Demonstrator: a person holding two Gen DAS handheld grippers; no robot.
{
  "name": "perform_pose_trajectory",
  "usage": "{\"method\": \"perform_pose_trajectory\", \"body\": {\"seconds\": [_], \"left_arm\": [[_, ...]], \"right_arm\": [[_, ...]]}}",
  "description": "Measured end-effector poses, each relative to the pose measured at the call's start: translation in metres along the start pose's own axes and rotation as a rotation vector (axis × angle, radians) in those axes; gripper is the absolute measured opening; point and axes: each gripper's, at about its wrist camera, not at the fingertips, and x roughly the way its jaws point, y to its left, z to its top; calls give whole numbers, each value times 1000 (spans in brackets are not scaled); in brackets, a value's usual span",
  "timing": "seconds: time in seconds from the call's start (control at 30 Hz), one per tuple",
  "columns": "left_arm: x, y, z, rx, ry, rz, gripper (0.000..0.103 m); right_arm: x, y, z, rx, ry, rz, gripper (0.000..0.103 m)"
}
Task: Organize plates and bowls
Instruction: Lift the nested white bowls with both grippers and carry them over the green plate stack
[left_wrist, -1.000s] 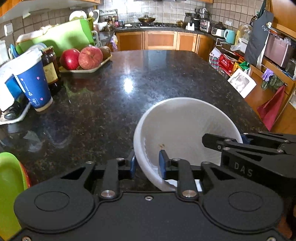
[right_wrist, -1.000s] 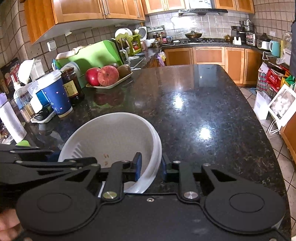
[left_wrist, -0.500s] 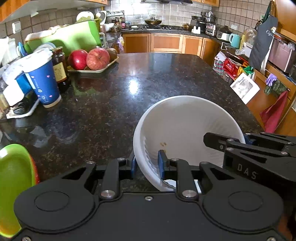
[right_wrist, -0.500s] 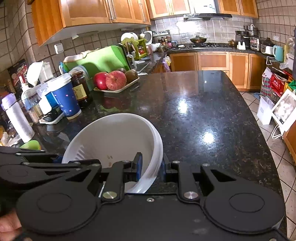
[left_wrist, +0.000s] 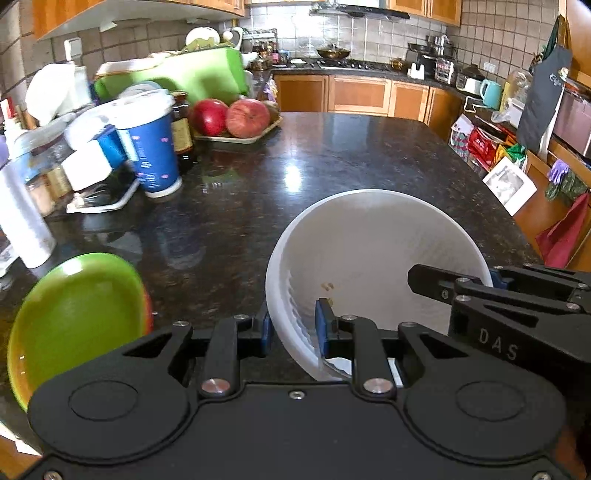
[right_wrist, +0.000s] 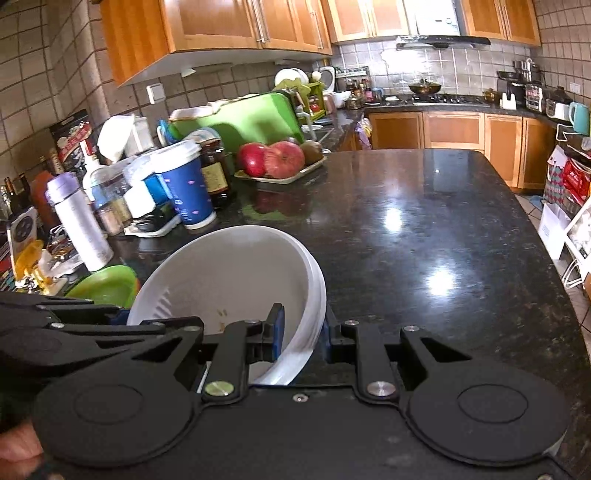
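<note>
The white bowl's (left_wrist: 373, 258) near rim is hidden behind both clamping grippers, left (left_wrist: 293, 330) and right (right_wrist: 301, 328). A green bowl (left_wrist: 74, 317), partly cut off, is seen beside it on the counter (right_wrist: 424, 236).

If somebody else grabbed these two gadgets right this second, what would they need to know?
Left gripper: shut on the left rim of the white bowl.
Right gripper: shut on the same bowl's right rim; the rim looks layered, possibly several nested bowls.
Both hold it tilted over the black granite counter.
A green bowl sits to the left, with something red beneath it.
Done: white bowl picked up. Left: probably set it down or stack it near the green one, then release.
</note>
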Motion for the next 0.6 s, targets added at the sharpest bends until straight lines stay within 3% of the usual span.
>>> {"method": "perform_pose_trajectory", "body": {"seconds": [0.23, 0.6], "left_arm": [[-27, 53, -9, -4, -38, 19, 30], [-50, 148, -25, -10, -15, 64, 30]], "right_arm": [[-7, 59, -4, -33, -30, 20, 22], [20, 166, -8, -57, 7, 59, 22]]}}
